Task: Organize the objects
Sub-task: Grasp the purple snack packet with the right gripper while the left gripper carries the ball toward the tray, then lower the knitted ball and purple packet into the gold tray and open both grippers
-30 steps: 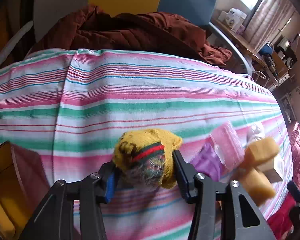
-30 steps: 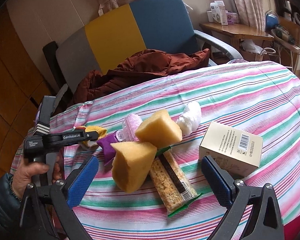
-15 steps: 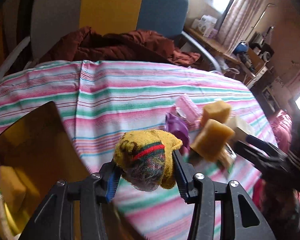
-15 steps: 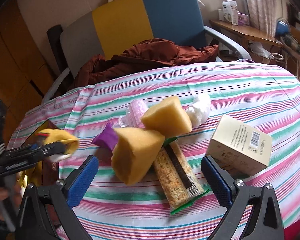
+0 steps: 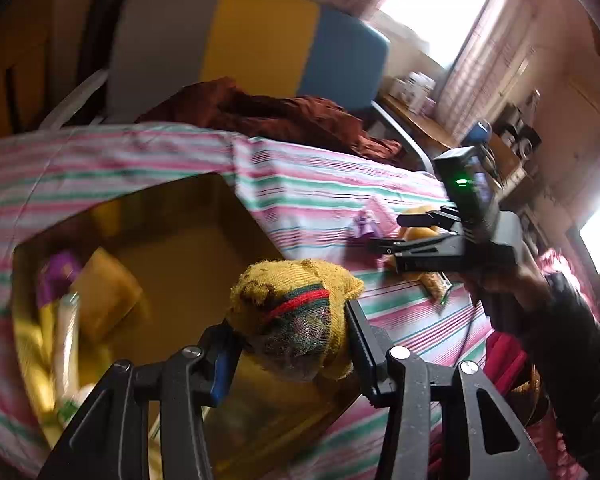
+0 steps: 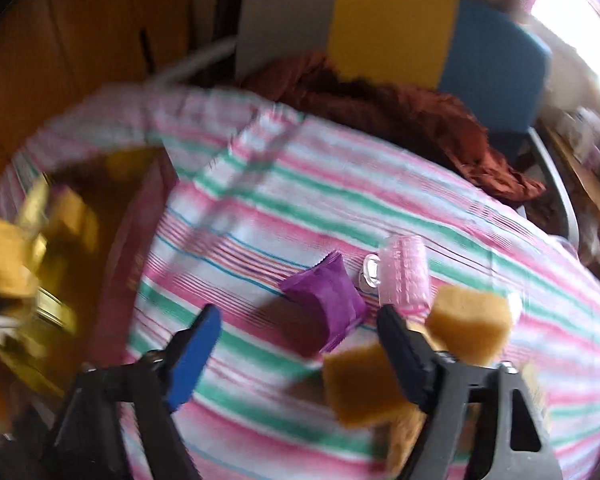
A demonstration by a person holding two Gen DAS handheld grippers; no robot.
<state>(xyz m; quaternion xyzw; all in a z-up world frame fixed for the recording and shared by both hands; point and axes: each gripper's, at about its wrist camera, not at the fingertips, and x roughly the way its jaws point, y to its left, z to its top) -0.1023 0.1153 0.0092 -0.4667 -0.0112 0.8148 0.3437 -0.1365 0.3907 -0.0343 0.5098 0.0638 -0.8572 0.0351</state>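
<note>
Left wrist: left claw clamps sock above box; right claw, closing empty, may nudge purple packet.

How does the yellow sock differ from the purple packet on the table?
The yellow sock is knitted, balled up and fuzzy, with a red and green band; the purple packet is smooth, flat and plain. The sock is clamped in the left gripper, up over the cardboard box; the packet lies loose on the striped cloth. It lies ahead of the right gripper, whose jaws are closing with nothing between them.
</note>
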